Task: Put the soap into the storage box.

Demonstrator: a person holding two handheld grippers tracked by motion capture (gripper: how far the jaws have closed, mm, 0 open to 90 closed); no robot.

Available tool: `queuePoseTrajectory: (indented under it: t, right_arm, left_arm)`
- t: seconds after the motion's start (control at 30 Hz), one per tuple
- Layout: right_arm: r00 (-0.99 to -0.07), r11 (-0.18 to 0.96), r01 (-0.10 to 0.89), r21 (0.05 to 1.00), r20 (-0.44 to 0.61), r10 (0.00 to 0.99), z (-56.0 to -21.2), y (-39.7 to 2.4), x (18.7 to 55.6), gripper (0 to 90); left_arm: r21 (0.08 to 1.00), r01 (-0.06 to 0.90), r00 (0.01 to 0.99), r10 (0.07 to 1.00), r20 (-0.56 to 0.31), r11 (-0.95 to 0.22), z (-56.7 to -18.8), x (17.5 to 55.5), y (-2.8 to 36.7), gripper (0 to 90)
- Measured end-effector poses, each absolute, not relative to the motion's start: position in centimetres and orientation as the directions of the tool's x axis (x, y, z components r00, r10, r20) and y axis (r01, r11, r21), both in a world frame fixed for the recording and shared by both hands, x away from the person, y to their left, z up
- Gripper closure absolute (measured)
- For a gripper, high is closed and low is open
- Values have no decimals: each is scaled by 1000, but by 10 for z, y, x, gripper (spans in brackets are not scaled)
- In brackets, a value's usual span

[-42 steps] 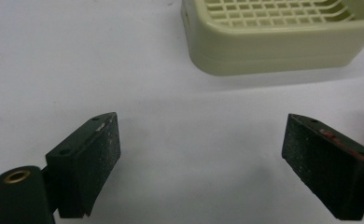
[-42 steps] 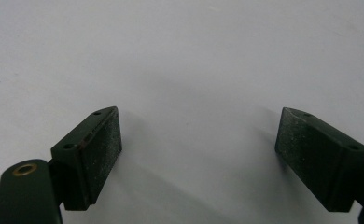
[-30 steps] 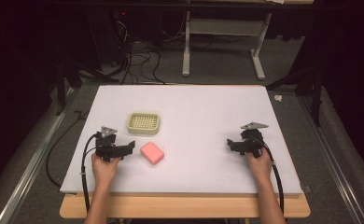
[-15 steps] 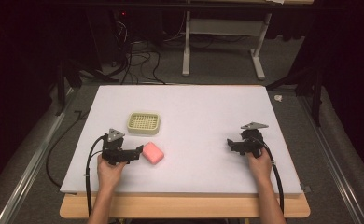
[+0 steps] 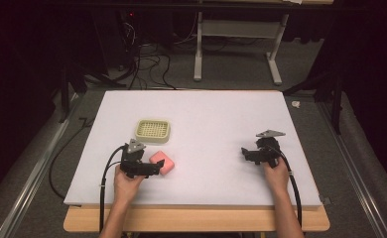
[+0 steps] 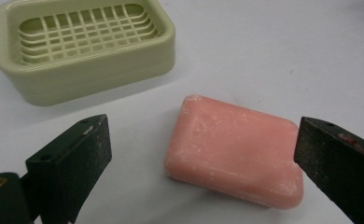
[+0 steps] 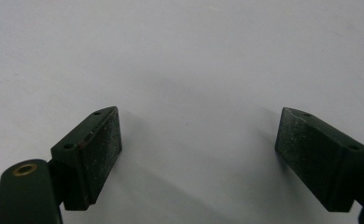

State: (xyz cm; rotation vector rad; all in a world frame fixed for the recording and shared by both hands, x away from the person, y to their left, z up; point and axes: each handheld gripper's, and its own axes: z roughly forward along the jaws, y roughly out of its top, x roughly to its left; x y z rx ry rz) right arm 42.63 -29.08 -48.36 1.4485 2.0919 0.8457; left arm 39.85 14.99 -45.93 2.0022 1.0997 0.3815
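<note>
A pink bar of soap [image 5: 163,162] [image 6: 234,149] lies flat on the white table top. Behind it stands an empty pale green soap dish [image 5: 153,130] [image 6: 84,44] with a slotted grid floor. My left gripper [image 5: 157,167] [image 6: 203,158] is open, low over the table, its jaws on either side of the soap without touching it. My right gripper [image 5: 244,152] [image 7: 199,149] is open at the right side of the table, resting low with only bare white surface between its jaws.
The white table top [image 5: 216,119] is wide, with its wooden front edge [image 5: 196,220] near the person. Cables [image 5: 104,173] trail from each gripper toward the front. Beyond the table are dark floor, loose cables and a table frame [image 5: 236,34].
The left gripper has moved right and forward toward the soap, so its open jaws now flank it. The right gripper has stayed put.
</note>
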Motion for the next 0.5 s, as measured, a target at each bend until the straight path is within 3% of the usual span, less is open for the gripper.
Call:
queuePoseTrajectory:
  t: [0.5]
  right_arm:
    - [-343, 258, 659, 707, -23, 939, -484, -291, 426, 152]
  left_arm:
    - [726, 568, 621, 781, -69, -388, -471, 400, 128, 40]
